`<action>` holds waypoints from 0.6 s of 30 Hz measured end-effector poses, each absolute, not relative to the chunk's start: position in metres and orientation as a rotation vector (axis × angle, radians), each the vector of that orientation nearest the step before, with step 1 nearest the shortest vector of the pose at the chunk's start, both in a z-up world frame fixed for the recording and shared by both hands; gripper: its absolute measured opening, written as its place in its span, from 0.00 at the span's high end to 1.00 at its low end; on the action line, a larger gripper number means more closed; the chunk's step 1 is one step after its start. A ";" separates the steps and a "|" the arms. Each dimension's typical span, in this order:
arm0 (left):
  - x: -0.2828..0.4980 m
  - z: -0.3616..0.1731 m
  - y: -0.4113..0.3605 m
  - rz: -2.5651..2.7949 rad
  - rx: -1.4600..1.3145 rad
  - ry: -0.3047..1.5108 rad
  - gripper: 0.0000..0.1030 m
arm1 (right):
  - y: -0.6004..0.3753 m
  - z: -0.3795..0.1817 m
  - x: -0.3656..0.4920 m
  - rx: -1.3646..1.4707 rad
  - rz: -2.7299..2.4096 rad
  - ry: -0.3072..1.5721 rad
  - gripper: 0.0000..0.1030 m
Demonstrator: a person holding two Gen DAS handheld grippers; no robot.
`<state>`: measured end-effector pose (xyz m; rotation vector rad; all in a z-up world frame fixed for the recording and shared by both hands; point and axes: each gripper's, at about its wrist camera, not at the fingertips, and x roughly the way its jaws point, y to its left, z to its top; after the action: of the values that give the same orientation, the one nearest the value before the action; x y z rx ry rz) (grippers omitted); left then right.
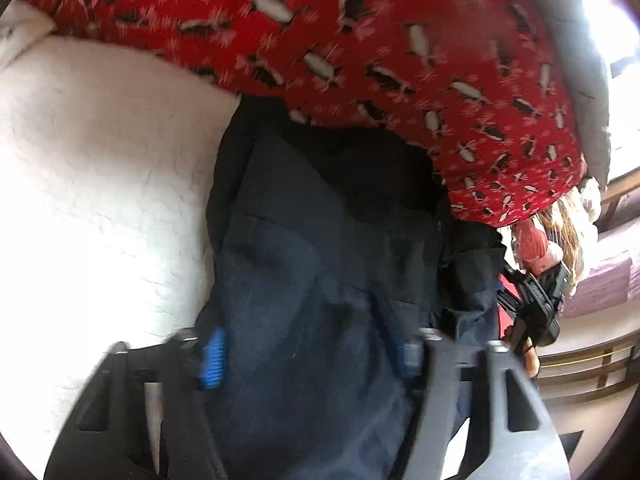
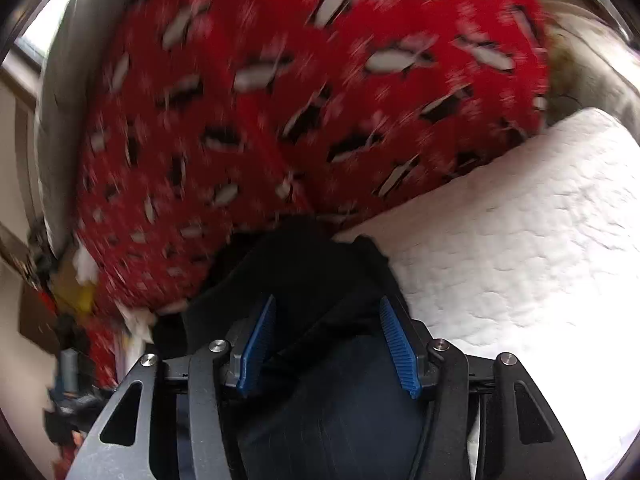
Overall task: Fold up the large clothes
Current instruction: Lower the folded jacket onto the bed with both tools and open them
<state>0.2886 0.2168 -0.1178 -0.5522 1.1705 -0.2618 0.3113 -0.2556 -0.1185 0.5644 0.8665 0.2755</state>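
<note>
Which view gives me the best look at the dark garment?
The left wrist view. There the dark garment fills the middle, lying on the white quilt below the red blanket, with folds and edges visible. The right wrist view shows only a bunched end of it, between the right gripper's open fingers.

dark garment (image 1: 320, 280) on white quilt (image 1: 100, 200), seemingly

No readable text, label, brand, number or sign in either wrist view. Only a repeated black-and-white penguin and pale snowflake print on the red fleece cloth (image 1: 340, 52), blurred, without lettering. Nothing written on the dark navy garment (image 1: 320, 280) or the white quilted cover (image 2: 520, 248).
</note>
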 end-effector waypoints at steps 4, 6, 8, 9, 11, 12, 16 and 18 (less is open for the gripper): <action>0.289 -0.113 0.220 -0.213 -0.495 1.151 0.89 | -0.243 -0.120 0.321 0.491 0.235 0.892 0.44; 0.288 -0.114 0.227 -0.210 -0.539 1.145 0.89 | -0.239 -0.122 0.327 0.470 0.179 0.912 0.46; 0.287 -0.114 0.235 -0.214 -0.579 1.132 0.89 | -0.243 -0.120 0.328 0.498 0.155 0.890 0.44; 0.286 -0.115 0.236 -0.213 -0.584 1.131 0.89 | -0.245 -0.119 0.327 0.520 0.149 0.868 0.43; 0.287 -0.118 0.237 -0.209 -0.588 1.134 0.89 | -0.242 -0.121 0.331 0.505 0.159 0.901 0.43; 0.286 -0.118 0.237 -0.200 -0.586 1.132 0.92 | -0.239 -0.123 0.333 0.475 0.170 0.929 0.47; 0.281 -0.105 0.242 -0.190 -0.616 1.077 0.97 | -0.226 -0.106 0.316 0.342 0.219 0.840 0.94; 0.279 -0.093 0.247 -0.189 -0.638 1.027 0.97 | -0.237 -0.087 0.302 0.420 0.269 0.730 0.94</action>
<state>0.2787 0.2468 -0.0934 -0.6376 1.0266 -0.1889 0.3019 -0.2375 -0.0867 0.4201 0.7301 0.2691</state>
